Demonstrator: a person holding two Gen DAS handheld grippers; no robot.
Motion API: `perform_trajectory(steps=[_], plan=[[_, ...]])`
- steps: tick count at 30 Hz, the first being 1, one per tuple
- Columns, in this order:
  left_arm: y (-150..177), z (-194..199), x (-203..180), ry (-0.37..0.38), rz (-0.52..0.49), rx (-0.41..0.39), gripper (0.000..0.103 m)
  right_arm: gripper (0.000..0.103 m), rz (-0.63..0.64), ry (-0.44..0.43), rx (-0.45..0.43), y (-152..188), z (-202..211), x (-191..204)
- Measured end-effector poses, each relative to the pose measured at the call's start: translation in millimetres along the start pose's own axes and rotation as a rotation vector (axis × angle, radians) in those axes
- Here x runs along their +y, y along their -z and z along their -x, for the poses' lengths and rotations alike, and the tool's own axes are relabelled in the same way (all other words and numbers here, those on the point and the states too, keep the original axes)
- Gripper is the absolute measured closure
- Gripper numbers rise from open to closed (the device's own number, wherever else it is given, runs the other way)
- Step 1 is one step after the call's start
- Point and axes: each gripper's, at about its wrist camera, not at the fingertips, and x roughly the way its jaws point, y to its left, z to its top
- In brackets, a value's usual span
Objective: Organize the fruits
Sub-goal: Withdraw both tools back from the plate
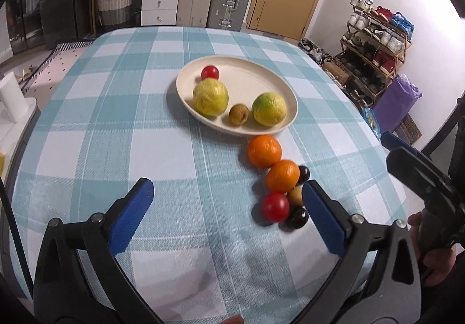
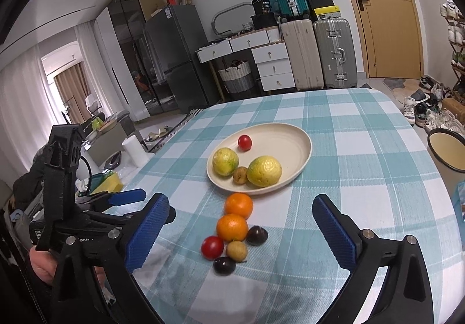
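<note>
Holding two lemons (image 1: 210,97), tomato, kiwi: plate (image 1: 261,74).

Small yellow fruit (image 1: 295,195) half hidden behind left gripper (image 1: 228,215).

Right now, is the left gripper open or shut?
Open. The left gripper has its two blue fingers spread wide apart with only the tablecloth between them, holding no fruit.

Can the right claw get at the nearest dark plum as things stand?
Probably yes. The right claw is open with the dark plum lying between its fingers' lines, nothing over it. The red tomato and small tan fruit sit close behind, so they may be nudged.
</note>
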Motion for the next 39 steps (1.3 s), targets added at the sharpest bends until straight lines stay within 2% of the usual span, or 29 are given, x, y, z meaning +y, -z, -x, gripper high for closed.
perform_trajectory(steps=[12, 28, 31, 35, 39], plan=[[20.1, -29.8, -8.1, 0.011, -0.035, 0.099, 0.002, 0.001, -0.05, 0.035, 0.031, 23.5, -3.8, -10.6], [17.4, -51.7, -15.1, 0.036, -0.043, 0.117, 0.002, 0.001, -0.091, 0.045, 0.075, 41.8, -10.4, -22.1], [16.9, -54.6, -15.7, 0.055, -0.038, 0.112, 0.006, 0.001, -0.097, 0.046, 0.078, 43.1, -10.9, -24.2], [15.9, -57.8, -15.3, 0.107, -0.028, 0.119, 0.021, 0.001, -0.108, 0.047, 0.083, 44.9, -11.0, -27.3], [16.4, -60.8, -16.2, 0.158, -0.022, 0.128, 0.029, 0.001, -0.117, 0.044, 0.091, 46.4, -12.1, -29.7]])
